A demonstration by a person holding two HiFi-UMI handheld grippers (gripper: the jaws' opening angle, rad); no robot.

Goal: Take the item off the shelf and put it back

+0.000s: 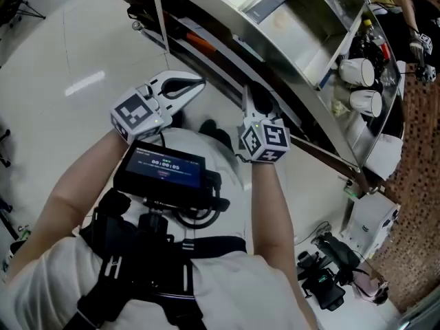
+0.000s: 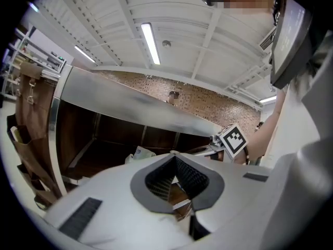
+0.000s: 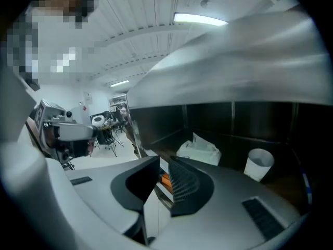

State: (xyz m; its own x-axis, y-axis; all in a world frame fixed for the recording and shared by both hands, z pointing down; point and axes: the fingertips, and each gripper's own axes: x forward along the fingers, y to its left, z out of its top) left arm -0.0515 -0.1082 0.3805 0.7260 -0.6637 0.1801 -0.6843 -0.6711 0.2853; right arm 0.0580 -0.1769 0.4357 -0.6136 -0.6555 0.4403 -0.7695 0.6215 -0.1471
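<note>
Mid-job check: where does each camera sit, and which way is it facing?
Head view: on the head, steeply down at forearms, left gripper, right gripper, steel shelf.
Left gripper view: on that gripper, along its closed jaws into the shelf; right gripper's marker cube shows.
Right gripper view: on that gripper, past parted jaws toward tissue pack, white cup.
Shared: the shelf, in all.

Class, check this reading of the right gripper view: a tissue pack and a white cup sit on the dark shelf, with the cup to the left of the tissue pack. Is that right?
One detail is wrong. In the right gripper view the white cup sits to the right of the tissue pack, not to its left. Both do sit on the dark shelf.
</note>
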